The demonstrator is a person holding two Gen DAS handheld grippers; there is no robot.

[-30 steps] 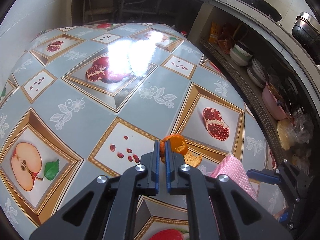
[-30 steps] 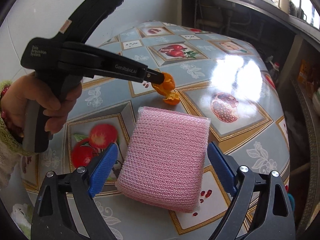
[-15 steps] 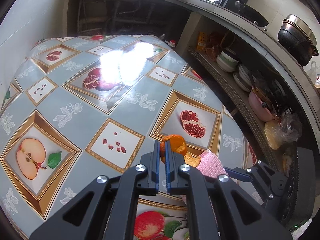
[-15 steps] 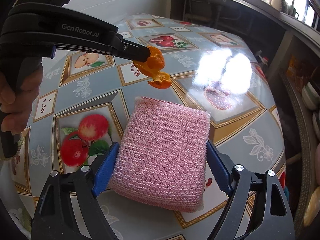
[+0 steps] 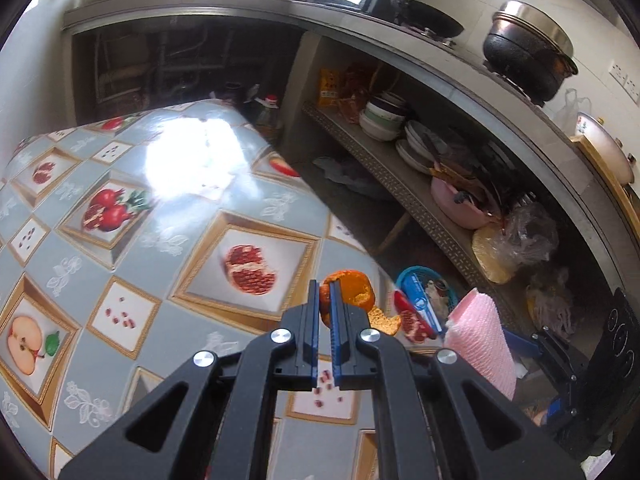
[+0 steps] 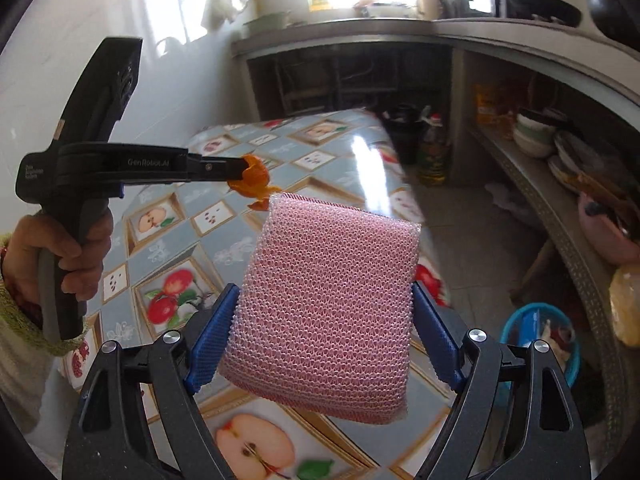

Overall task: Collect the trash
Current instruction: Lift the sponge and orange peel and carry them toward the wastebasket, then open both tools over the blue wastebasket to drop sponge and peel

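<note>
- Cluttered kitchen: a long concrete counter (image 5: 440, 52) runs along the wall, with a black wok (image 5: 424, 20) and a big pot (image 5: 528, 60) on top, and bowls and plates (image 5: 396, 128) stacked on the shelf underneath.
- Table (image 5: 132, 216) sits in front, covered in a shiny grey-blue fruit-print cloth, with window glare on it.
- Right gripper (image 6: 326, 336) has its blue pads pressed on both sides of a pink sponge (image 6: 332, 304), which is lifted clear above the table.
- Left gripper (image 5: 325, 312), held in a hand (image 6: 68, 256) with a knitted cuff, has its fingers pinched nearly together on a piece of orange peel (image 5: 354, 288). The peel is up in the air past the table edge, and a bit of it dangles just beside the sponge's top corner.
- Blue basket (image 6: 540, 336) on the floor by the shelf, with some scraps in it.
</note>
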